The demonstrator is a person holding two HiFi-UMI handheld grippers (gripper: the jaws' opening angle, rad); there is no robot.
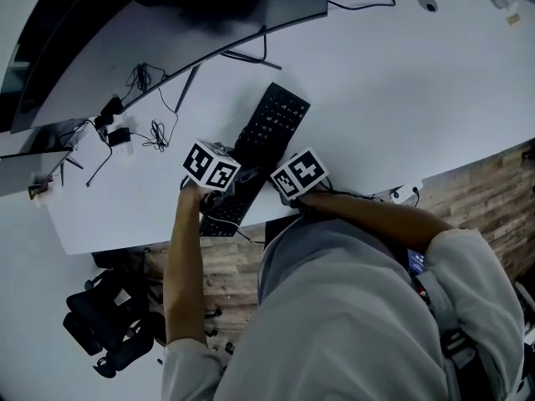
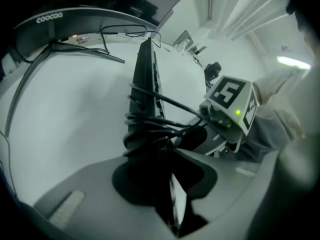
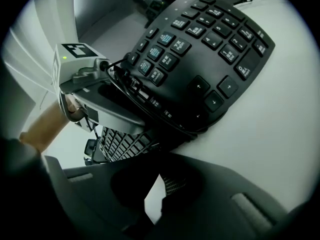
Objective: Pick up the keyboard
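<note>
Left gripper (image 2: 165, 194) and right gripper (image 3: 160, 184) are both clenching on the black keyboard (image 1: 272, 124).

It is lying diagonally on the white table (image 1: 401, 98). Its near end is reaching past the table's near edge and its far end is pointing toward the monitor (image 2: 75, 19) at the far left. The left gripper is biting the near end, where a black cable (image 2: 150, 121) is winding around it, and the right gripper is gripping the right edge just beside. The monitor's frame is showing the word "coocaa". The keys (image 3: 200, 34) are carrying small legends such as "End" and "Delete", and arrow marks.
</note>
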